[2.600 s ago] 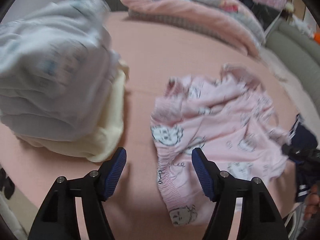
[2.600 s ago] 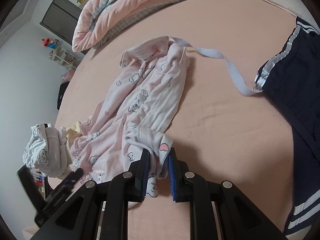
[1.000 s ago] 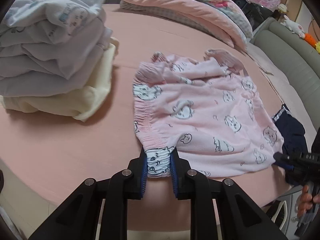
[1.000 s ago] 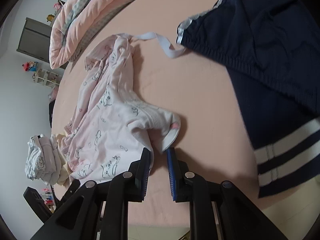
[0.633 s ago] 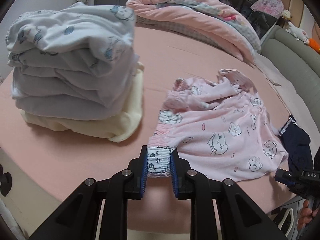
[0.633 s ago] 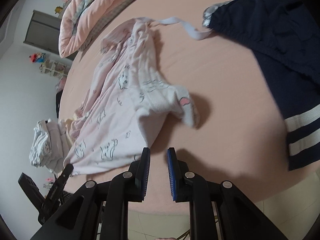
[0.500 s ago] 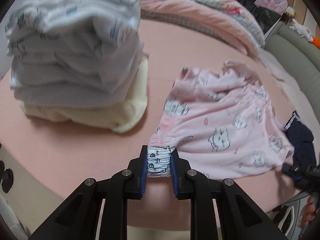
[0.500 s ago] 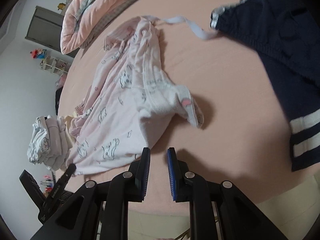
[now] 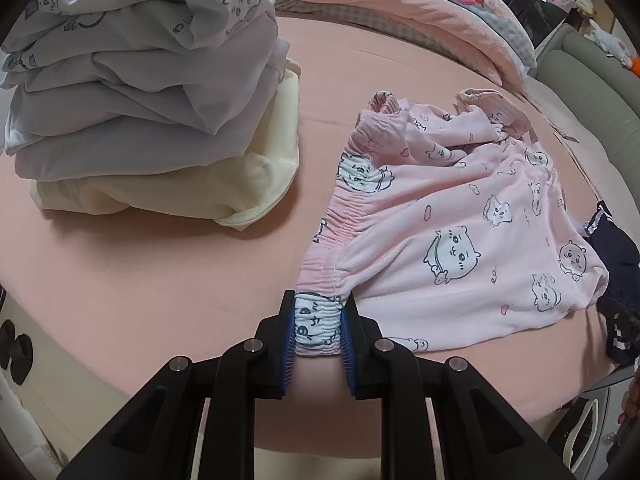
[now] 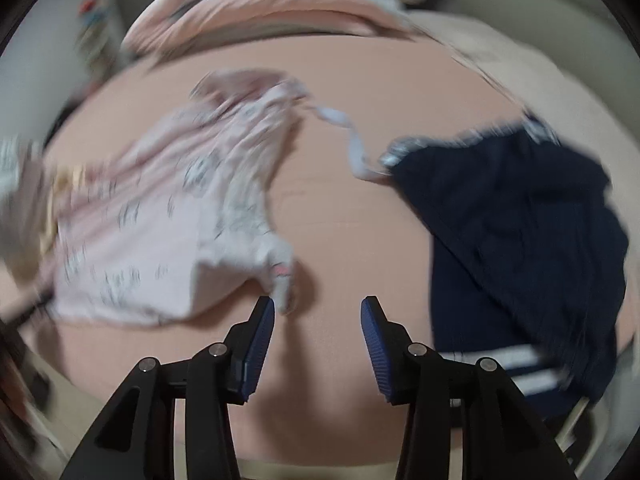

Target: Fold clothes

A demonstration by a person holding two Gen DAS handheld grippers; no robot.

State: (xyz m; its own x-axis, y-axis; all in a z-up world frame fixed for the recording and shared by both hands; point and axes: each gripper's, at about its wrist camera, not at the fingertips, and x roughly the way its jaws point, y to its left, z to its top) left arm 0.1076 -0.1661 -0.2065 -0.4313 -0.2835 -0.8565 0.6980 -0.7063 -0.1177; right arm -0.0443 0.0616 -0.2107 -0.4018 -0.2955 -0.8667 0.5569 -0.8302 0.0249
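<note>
While the left gripper (image 9: 318, 330) pinches the pink pants (image 9: 440, 240) by the waistband (lower centre), the right gripper (image 10: 318, 320) grips nothing. Its jaws have just been opening, the pants' leg end just beside them.

Soft matt fleece pyjama bottoms (image 9: 460, 240) lie on a smooth cloth sheet (image 9: 160, 272).

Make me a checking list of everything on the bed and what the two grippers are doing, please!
Surface: pink bed sheet, mostly smooth.
Job's things: pink cartoon-print pyjama bottoms spread out, unfolded; stack of folded pale lilac and cream clothes beside them.
Clutter: navy white-striped garment; white strap lying between it and the pyjamas; rolled pink quilt at the far edge.
Grippers: left gripper shut on the pyjama waistband; right gripper has just been opening, nothing between its jaws.
Cables: nothing seen.
Surroundings: grey-green padded bed edge, soft toys.
</note>
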